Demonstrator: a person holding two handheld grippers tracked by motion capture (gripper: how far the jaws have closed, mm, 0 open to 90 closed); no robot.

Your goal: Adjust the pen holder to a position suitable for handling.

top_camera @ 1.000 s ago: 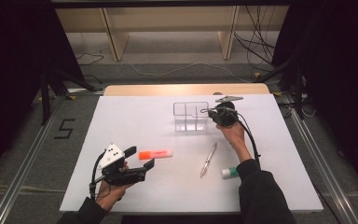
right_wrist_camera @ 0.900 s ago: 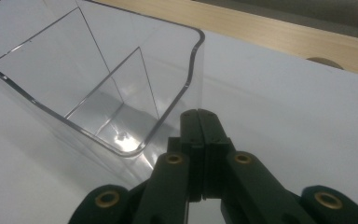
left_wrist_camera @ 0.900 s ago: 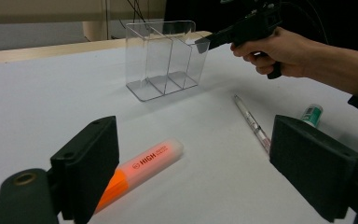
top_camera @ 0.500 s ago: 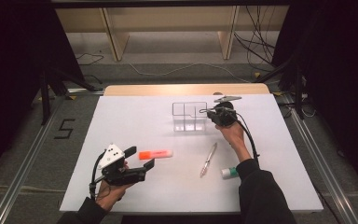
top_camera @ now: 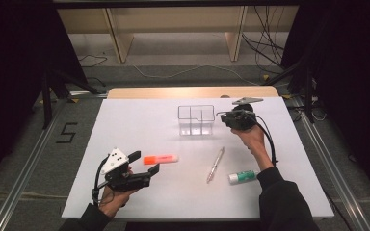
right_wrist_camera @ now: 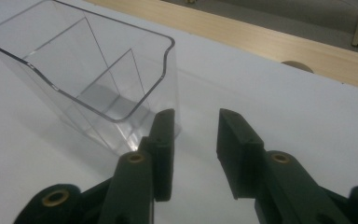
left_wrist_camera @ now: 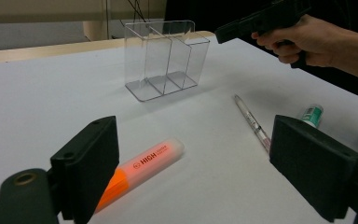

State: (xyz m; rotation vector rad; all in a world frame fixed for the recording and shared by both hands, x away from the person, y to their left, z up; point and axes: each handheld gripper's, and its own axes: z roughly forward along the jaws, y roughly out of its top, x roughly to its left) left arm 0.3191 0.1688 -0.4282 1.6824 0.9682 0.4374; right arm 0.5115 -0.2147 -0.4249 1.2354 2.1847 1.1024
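Right gripper [top_camera: 220,117] has lifted a touch off the clear organizer [top_camera: 196,120] since the earlier shots, and its jaws have just been opening, so now they stand parted with nothing between them, right beside the box's near wall in the right gripper view. My left gripper [top_camera: 144,162] hasn't budged; its jaws are spread wide, holding nothing, with the orange highlighter [top_camera: 161,159] lying just ahead of them near the front-left part of the tabletop [top_camera: 139,120]. That organizer sits upright toward the far edge, a bit right of the middle, three compartments, all bare. I'd guess it's light, stiff and pretty slick plastic, so it'll skate or tip if nudged; pinching one thin wall at the rim looks like the best hold. A pen [top_camera: 215,164] and glue stick [top_camera: 242,177] lie nearer the front edge, well apart from it.
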